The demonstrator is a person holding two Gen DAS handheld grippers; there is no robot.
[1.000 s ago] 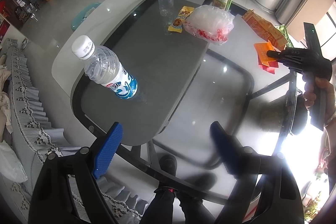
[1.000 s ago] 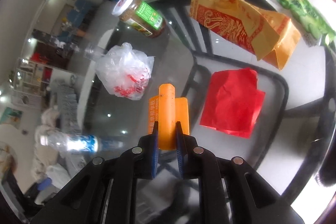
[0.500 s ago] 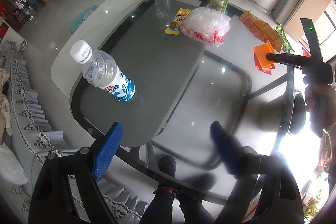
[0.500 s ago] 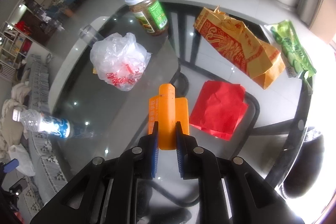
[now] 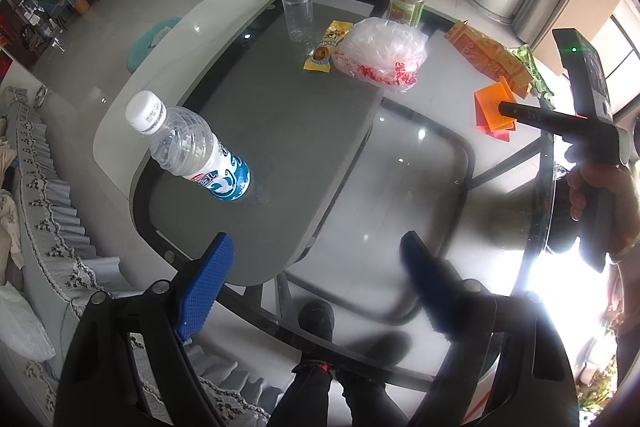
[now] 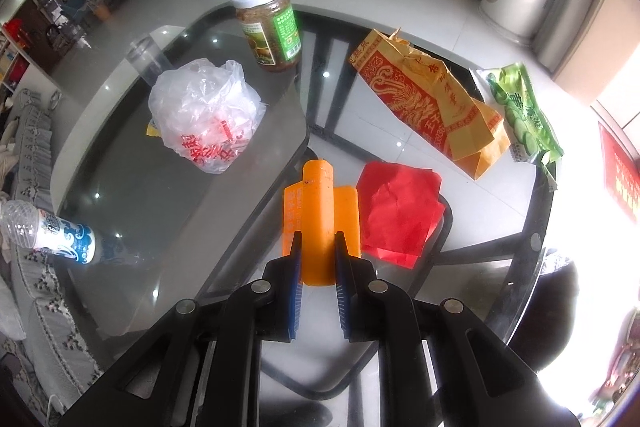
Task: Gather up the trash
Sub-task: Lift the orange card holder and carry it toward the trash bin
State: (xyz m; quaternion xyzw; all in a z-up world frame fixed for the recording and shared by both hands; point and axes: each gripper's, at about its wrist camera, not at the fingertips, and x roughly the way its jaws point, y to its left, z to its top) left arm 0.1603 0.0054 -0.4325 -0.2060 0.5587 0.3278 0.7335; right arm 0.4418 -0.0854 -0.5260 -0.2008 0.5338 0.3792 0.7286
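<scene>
Right claw (image 6: 317, 259) pinches an orange plastic piece (image 6: 318, 215) and holds it up over the glass worktop (image 6: 192, 187). Left claw (image 5: 316, 267) is spread wide with nothing in it, above the near edge. On the worktop lie a red paper (image 6: 400, 211), a yellow paper bag (image 6: 428, 103), a green wrapper (image 6: 524, 115) and a crumpled plastic bag (image 6: 204, 115). A jar (image 6: 270, 25) and a water bottle (image 5: 192, 151) stand there too.
</scene>
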